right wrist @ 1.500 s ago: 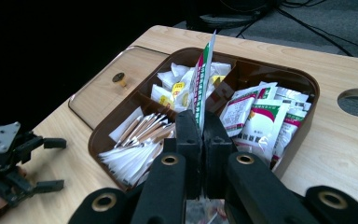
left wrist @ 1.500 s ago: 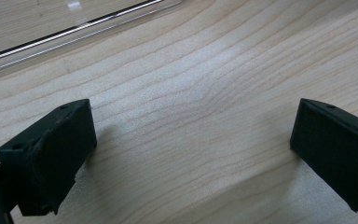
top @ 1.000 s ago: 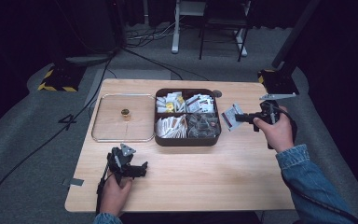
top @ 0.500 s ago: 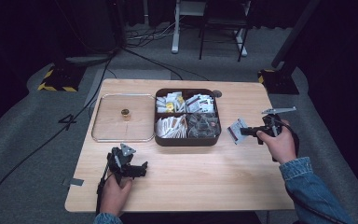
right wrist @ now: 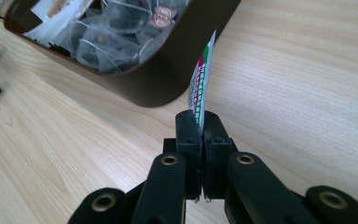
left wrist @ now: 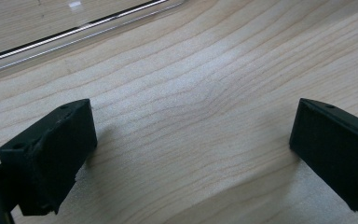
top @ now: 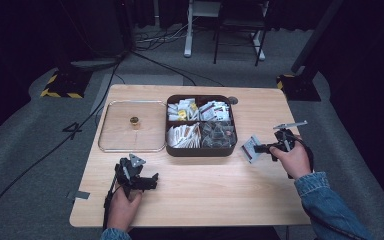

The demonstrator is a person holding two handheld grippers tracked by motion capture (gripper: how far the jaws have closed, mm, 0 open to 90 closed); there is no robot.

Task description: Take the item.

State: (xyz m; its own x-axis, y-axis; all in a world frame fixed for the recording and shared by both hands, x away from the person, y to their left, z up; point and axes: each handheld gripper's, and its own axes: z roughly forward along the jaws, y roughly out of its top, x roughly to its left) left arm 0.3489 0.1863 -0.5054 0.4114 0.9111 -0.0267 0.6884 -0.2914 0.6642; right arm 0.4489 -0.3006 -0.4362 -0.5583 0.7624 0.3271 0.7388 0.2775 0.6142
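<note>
Tongs on the right (right wrist: pixel 199 122) are clenched on one packet (right wrist: pixel 200 77), a thin white one with green and red print. It stands on its edge, up out of the tips. In the high view the packet (top: pixel 251 148) sticks out toward the box (top: pixel 200 151), a little above the desk (top: pixel 220 195).

Just past the packet is the brown box's round corner (right wrist: pixel 168 88). The packet's top is right beside that wall. I think it could bump the wall and bend, or slip out of the tips, because only its bottom edge is held.

Left tongs (left wrist: pixel 191 144) are released, with nothing between them but bare wood. They rest near the front edge, well apart from the box.

Count: two tongs, one held packet, one box with four parts full of many packets, too many to count. One clear tray (top: pixel 111 148) sits beyond the left tongs, with one small gold thing (top: pixel 134 120) on it.
</note>
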